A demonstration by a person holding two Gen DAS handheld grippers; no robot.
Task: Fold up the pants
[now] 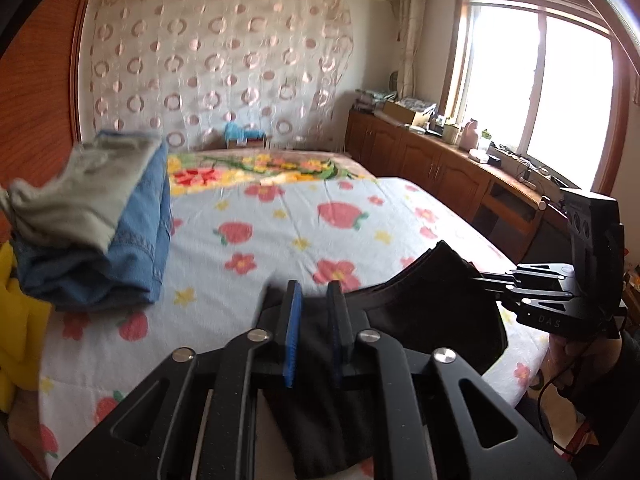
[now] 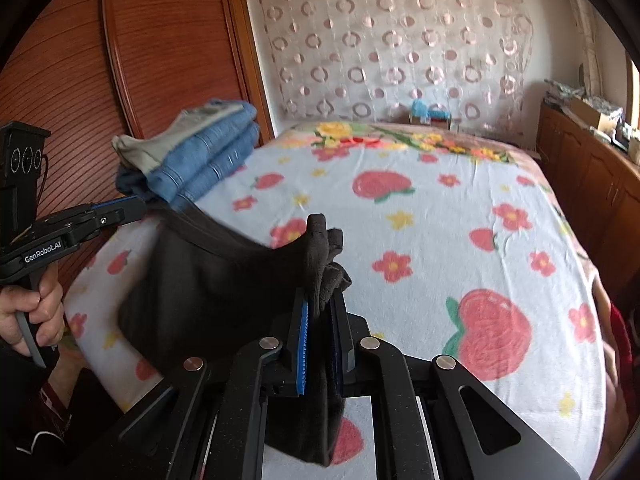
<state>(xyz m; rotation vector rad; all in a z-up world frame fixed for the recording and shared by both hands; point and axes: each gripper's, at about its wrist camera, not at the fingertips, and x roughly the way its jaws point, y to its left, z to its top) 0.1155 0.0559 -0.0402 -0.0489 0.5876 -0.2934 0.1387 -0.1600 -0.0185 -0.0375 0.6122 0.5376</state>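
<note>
pants: black pants (image 2: 208,280), soft knit, light, limp; slung between both grippers just above near edge of bed (image 2: 440,216), middle sagging
left gripper: left gripper (image 1: 314,304) clamped tight on one end of the cloth, fabric bunched between the pads
right gripper: right gripper (image 2: 320,312) pinched shut on the other end, cloth tuft poking out past the tips
handling: likely won't slip, but droops and twists; best held at the edge corners, kept taut
grip risk: bunched hold may drag in uneven layers
nearby: folded stack (image 1: 96,216) (grey on blue jeans) far left on the bed, well apart
obstacles: wooden cabinets (image 1: 440,160) beside the bed; flowered sheet ahead open for laying down
</note>
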